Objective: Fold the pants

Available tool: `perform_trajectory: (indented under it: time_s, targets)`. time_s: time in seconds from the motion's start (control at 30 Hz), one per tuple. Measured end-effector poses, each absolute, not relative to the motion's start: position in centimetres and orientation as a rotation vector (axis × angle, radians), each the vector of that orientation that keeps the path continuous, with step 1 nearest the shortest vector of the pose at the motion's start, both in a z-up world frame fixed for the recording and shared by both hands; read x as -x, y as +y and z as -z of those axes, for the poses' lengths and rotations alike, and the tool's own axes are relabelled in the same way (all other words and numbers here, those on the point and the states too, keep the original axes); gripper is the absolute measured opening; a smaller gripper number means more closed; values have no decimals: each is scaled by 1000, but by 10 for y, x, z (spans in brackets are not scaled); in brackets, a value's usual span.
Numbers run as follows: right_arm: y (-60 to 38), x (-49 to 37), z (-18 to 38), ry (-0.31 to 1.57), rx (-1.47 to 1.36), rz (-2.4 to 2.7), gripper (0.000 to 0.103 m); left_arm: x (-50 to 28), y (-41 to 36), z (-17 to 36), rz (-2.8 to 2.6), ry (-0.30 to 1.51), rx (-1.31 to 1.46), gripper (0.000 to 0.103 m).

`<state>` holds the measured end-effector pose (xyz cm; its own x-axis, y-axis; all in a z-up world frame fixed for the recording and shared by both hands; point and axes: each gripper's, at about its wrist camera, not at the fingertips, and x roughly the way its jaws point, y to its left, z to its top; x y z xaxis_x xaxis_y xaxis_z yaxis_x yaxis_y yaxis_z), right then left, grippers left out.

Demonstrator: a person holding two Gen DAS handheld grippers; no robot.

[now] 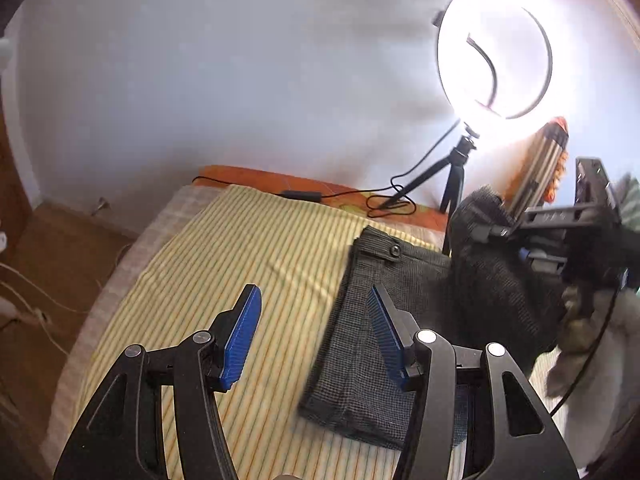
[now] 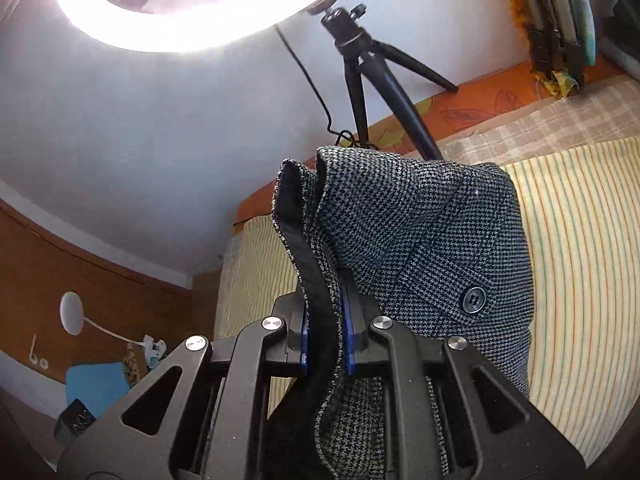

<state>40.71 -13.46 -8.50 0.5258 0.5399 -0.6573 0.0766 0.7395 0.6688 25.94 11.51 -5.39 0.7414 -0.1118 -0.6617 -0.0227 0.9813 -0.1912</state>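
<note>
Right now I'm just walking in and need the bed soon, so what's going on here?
A person is folding grey houndstooth pants on the striped bedsheet with a handheld gripper in each hand. The right gripper is shut on the waistband edge and holds that end lifted off the bed. The left gripper is open and holds nothing, above the part lying flat. A lit ring light stands on a tripod by the wall. The fold is not finished.

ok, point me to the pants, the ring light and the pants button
pants (image 2: 420, 216): right wrist view, houndstooth fabric above the clamp.
ring light (image 1: 452, 80): left wrist view, left side of the glowing ring.
pants button (image 2: 473, 299): right wrist view, centre of the dark button.
</note>
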Motion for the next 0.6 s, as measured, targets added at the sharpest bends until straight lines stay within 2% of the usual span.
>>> perform_trajectory:
  time_s: [0.17, 0.33, 0.43, 0.6]
  targets:
    - [-96, -417, 105, 1062, -636, -304, 15, -259, 121, 55, 30, 721, 181, 54]
    - [-61, -421, 113, 1122, -579, -452, 20, -260, 130, 57, 20, 728, 216, 54]
    - [-60, -413, 93, 1065, -546, -547, 26, -259, 135, 59, 56, 751, 265, 54]
    - [-106, -380, 75, 993, -497, -573, 26, -257, 122, 70, 194, 815, 345, 55]
